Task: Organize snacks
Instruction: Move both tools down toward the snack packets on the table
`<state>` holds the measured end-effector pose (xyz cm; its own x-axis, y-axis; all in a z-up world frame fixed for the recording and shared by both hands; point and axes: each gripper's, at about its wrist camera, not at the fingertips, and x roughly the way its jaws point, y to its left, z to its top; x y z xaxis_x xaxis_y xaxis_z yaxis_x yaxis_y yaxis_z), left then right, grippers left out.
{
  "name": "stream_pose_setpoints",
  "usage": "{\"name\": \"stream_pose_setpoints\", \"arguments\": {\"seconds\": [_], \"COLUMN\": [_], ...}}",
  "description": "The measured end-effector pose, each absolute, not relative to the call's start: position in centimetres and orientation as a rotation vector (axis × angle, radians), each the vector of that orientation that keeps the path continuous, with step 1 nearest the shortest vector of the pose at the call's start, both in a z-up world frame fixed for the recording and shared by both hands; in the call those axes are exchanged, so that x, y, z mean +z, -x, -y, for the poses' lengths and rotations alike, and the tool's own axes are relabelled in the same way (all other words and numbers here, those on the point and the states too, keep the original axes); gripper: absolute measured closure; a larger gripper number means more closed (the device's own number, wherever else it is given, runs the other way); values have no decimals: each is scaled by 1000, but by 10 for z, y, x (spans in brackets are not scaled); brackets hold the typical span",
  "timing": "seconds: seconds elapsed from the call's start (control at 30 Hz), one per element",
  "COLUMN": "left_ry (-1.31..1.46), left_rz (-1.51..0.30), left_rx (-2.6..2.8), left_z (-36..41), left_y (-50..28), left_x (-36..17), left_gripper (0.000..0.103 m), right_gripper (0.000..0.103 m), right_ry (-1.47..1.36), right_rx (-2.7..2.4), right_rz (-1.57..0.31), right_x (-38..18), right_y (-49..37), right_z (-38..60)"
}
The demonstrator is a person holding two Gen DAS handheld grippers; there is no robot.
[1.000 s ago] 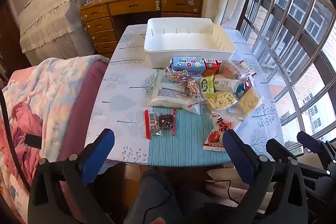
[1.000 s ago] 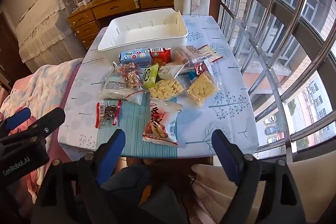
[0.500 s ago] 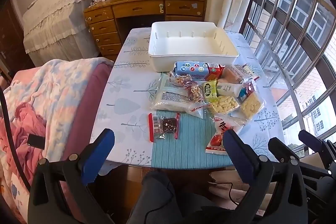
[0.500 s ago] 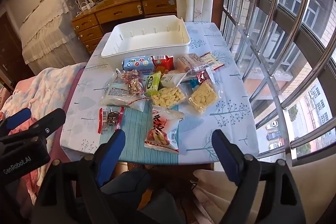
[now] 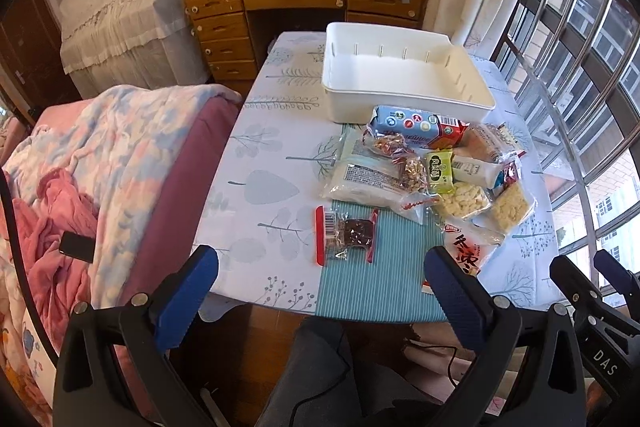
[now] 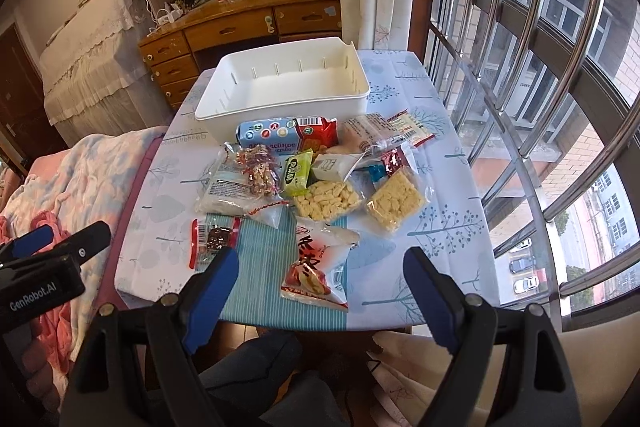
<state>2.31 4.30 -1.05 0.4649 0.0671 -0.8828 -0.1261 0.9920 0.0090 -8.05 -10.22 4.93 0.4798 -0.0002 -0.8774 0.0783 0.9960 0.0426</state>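
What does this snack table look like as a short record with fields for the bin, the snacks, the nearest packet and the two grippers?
bin: white bin, nothing in it, at the table's far end
snacks: packets lying on the table in front of the bin
nearest packet: white and red bag, by the near edge
left gripper: open, holding nothing
right gripper: open, holding nothing
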Motion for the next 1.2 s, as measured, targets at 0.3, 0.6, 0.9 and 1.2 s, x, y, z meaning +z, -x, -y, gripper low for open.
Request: {"name": "stream_pose_setpoints", "arguments": {"seconds": [0.3,0.6,0.9,1.2], "left_ry": [82,138,131,75], "left_rz": [-1248,-1419,-1623,-1729], "left_rx": [66,-44,-103,-80], "left_z": [-54,-53,-42,-22], "left_y": [-67,-116,-155,-169], "left_x": [-53,-103,-168,-226], "left_gripper": [1,1,1,5], "right_gripper": [18,18,18,18], "right_ry": [-133,-247,-374,-340], "right_rx": [-70,-92,-147,-166], "right_rz": [-1159,-1351,-1546,-1616], "right_x": [27,-16,-67,-108], "right_y": [55,19,-1,-7], "right_z": [105,110,117,115]}}
